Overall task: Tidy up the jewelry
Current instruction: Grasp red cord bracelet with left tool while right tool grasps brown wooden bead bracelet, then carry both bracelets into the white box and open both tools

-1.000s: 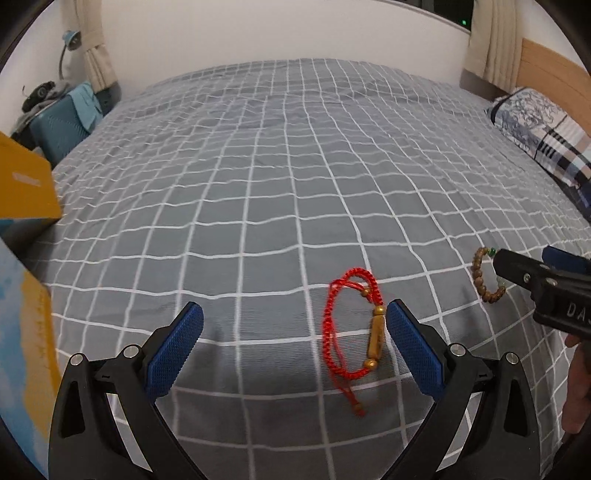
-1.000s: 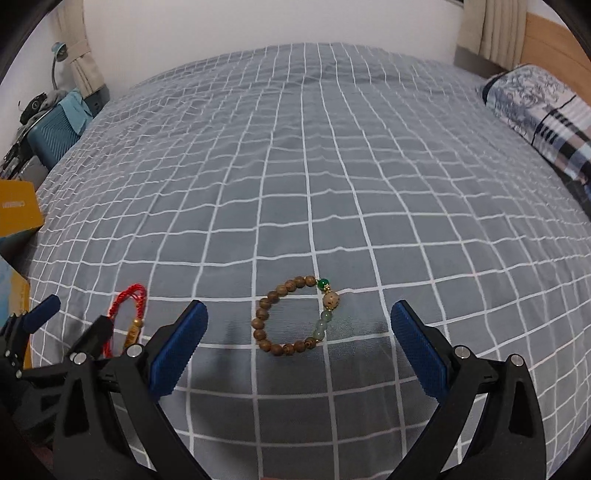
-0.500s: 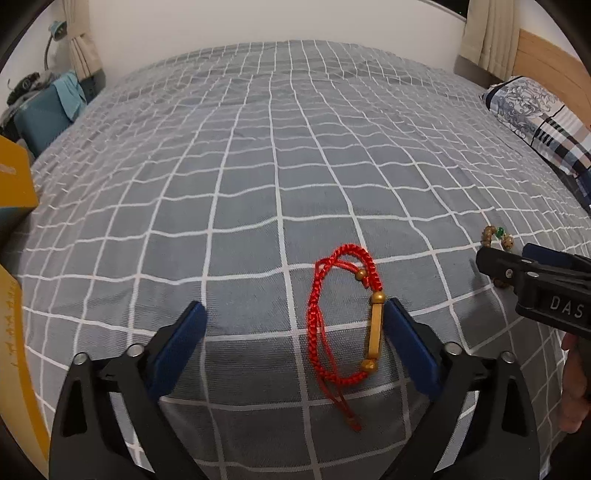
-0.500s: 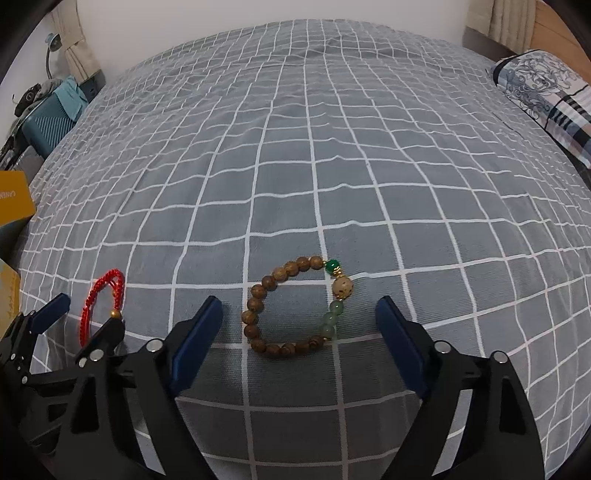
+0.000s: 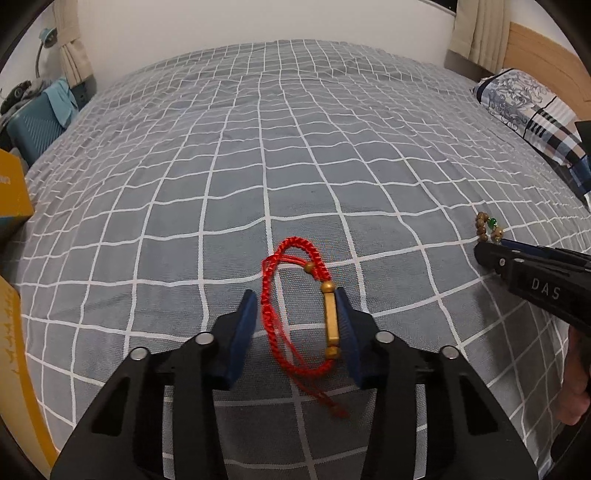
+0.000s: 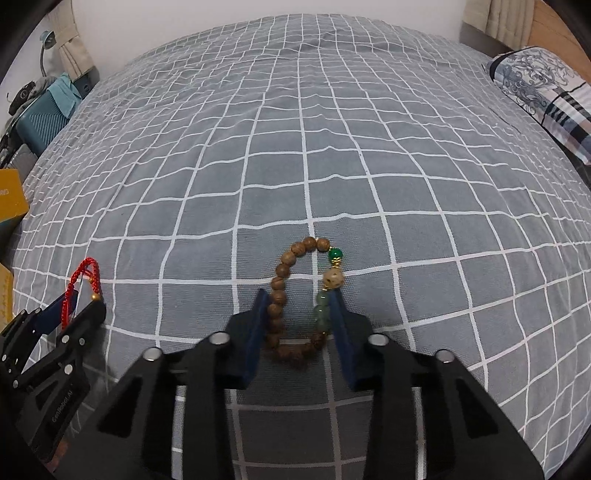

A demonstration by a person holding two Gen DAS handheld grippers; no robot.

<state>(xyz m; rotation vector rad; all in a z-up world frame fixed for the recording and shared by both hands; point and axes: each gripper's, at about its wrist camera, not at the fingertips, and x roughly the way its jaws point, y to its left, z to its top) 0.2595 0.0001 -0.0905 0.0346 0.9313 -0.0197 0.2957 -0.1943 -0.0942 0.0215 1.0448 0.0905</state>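
A red cord bracelet (image 5: 291, 317) with a gold tube bead lies on the grey checked bedspread (image 5: 280, 155). My left gripper (image 5: 295, 306) has its blue pads closed in around it, the right pad touching the gold bead. A wooden bead bracelet (image 6: 291, 295) with green and cream beads lies on the bedspread (image 6: 295, 147). My right gripper (image 6: 299, 302) has its pads pressed against both sides of it. In the left wrist view the bead bracelet (image 5: 487, 229) shows at the right gripper's tip. In the right wrist view the red bracelet (image 6: 83, 284) shows at far left.
A patterned pillow (image 5: 535, 114) lies at the right against a wooden headboard (image 5: 546, 48). A yellow box (image 5: 13, 192) and a teal case (image 5: 33, 125) stand beside the bed at the left. A curtain (image 5: 480, 29) hangs at the back right.
Both grippers have moved forward and down over their bracelets and closed their jaws from wide open to narrow, around the red bracelet on the left and the bead bracelet on the right.
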